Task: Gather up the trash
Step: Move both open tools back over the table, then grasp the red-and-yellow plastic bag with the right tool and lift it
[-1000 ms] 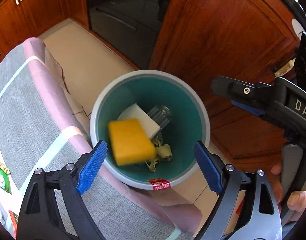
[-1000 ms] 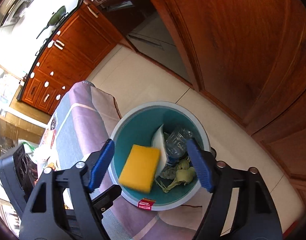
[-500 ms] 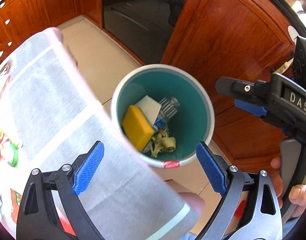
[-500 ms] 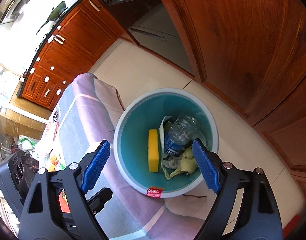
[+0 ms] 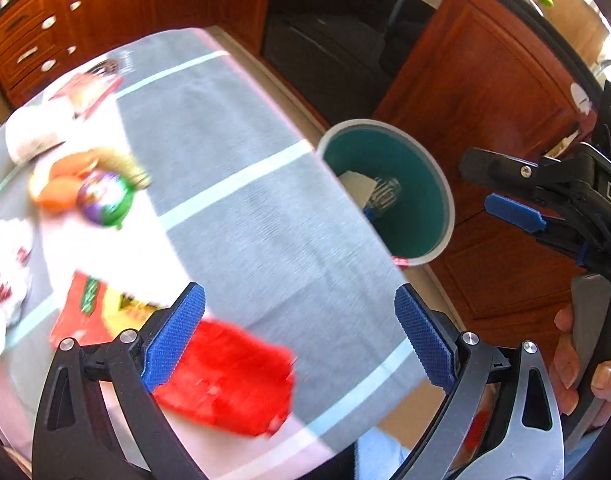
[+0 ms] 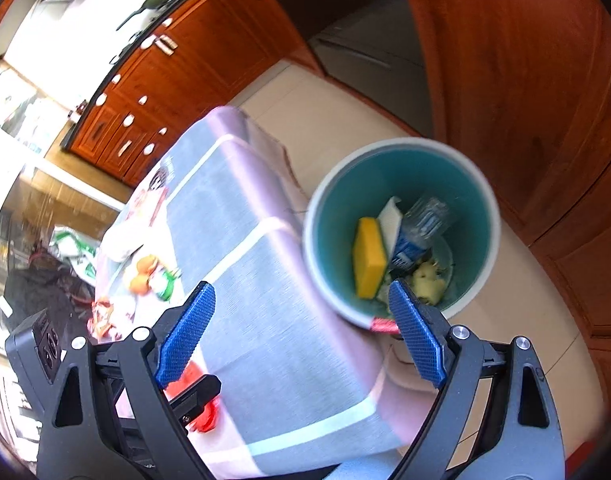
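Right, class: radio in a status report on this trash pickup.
Both tongs open, empty: left, right. Sponge in bin. Red wrapper on table; nothing blocking.

Both grippers are black frames with triangular cut-outs, silver screw heads at the pivots and blue knurled pads (image 5: 173,340); the right gripper (image 5: 517,200), right of the teal bin (image 5: 445,196), carries white lettering "DA" and a grey handle

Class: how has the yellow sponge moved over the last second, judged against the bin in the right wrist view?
Yes. The yellow sponge has dropped from near the rim of the teal bin to standing on edge inside it.
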